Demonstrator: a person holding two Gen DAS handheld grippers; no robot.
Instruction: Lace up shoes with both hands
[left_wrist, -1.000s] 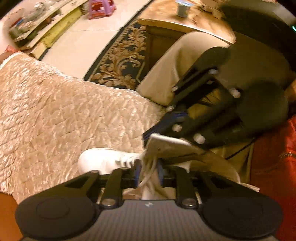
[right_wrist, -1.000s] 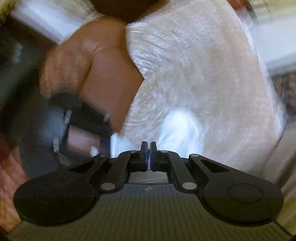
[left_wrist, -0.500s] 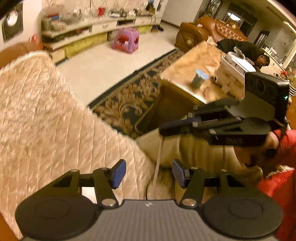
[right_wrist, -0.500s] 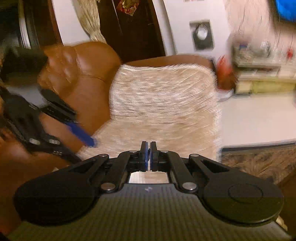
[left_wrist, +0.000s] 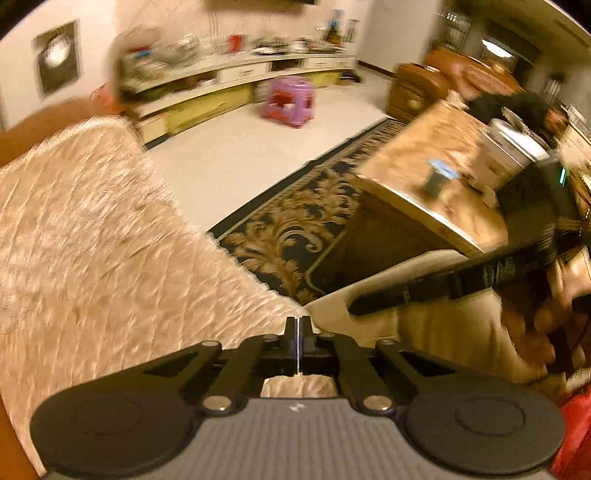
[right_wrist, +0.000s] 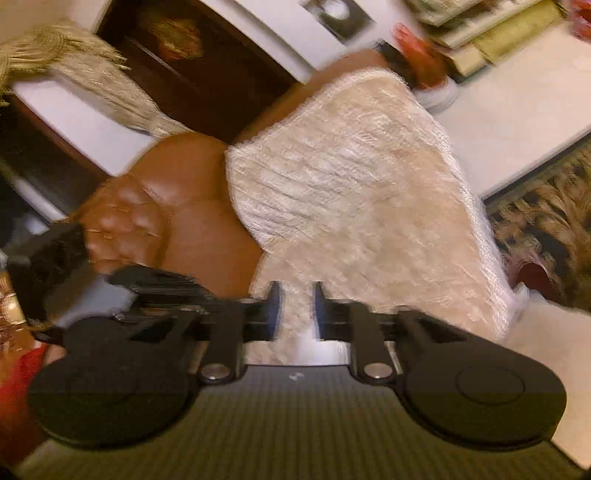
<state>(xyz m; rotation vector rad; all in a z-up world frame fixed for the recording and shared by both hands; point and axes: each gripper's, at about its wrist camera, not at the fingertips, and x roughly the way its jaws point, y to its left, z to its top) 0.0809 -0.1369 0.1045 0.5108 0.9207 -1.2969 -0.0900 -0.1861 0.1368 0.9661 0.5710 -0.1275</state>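
The left gripper (left_wrist: 297, 325) has its jaws pressed flat together, with only a thin pale line showing in the seam; whether that line is lace or just light, I cannot tell. It points down over the quilted cream cover (left_wrist: 92, 240) that lies on the brown sofa (right_wrist: 192, 192).

The right gripper (right_wrist: 295, 306) has its jaws apart and opening, and nothing sits between them; only the cream cover shows through the gap. From the left wrist view the right gripper reaches in from the right edge as a dark blurred bar, with the hand (left_wrist: 543, 314) wrapped around its handle. It hangs over a beige trouser leg (left_wrist: 443, 332).

The shoe is in neither view, so I cannot say where it lies. No lace can be made out with certainty either.

Beyond the sofa a patterned rug (left_wrist: 295, 229) runs across the pale floor. A wooden table (left_wrist: 424, 173) stands on it, and a small cup (left_wrist: 437, 177) sits on the table. A pink stool (left_wrist: 290, 101) stands farther off, near a long low shelf (left_wrist: 240, 74) against the wall. Both views are smeared with motion blur.
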